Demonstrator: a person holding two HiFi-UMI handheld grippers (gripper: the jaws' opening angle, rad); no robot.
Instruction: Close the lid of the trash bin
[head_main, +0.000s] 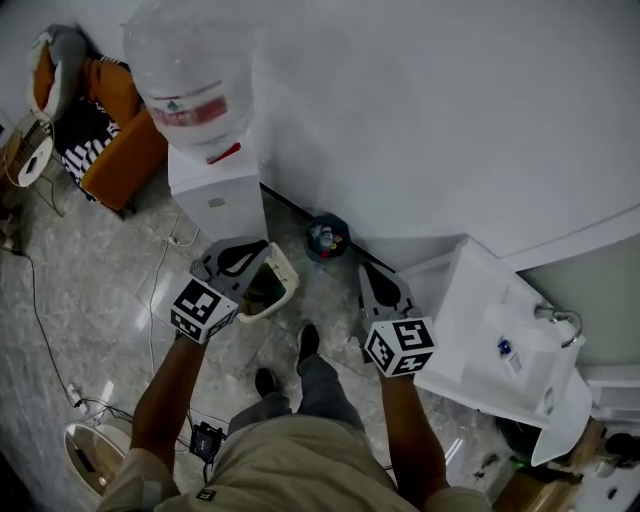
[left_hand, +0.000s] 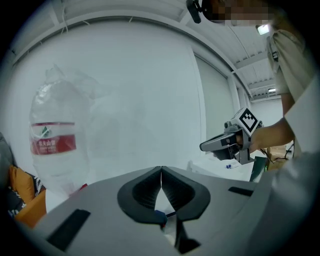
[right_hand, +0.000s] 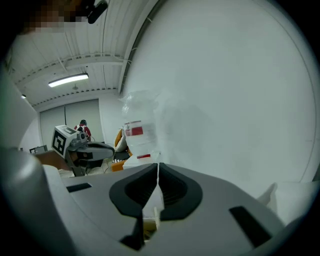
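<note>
The person stands on a pale stone floor (head_main: 110, 270), seen from above, with a tool in each hand. The trash bin (head_main: 283, 283), cream with a rounded rim, sits on the floor just left of the frame's centre. Its mouth is open, showing a dark, yellowish inside. The left tongs (head_main: 250, 255) hang over the bin's left side in the head view; whether they touch it cannot be told. The left gripper view shows these tongs (left_hand: 161, 171) clenched, the dark pads meeting at the tips with nothing between them.

The right tongs (head_main: 374, 280) hover to the right of the bin, apart from it. They are also clenched and empty in the right gripper view (right_hand: 158, 166), with only a thin slit between the pads.

A white water dispenser (head_main: 215, 195) stands against the wall just above and left of the bin, a large clear bottle (head_main: 188, 70) with a red label on top. A small dark round bin (head_main: 327, 238) holding a few items sits by the wall at centre. An orange chair (head_main: 120, 150) fills the upper left, and a white unit (head_main: 490, 330) the right side. The person's dark shoes (head_main: 307, 342) show below the trash bin.
</note>
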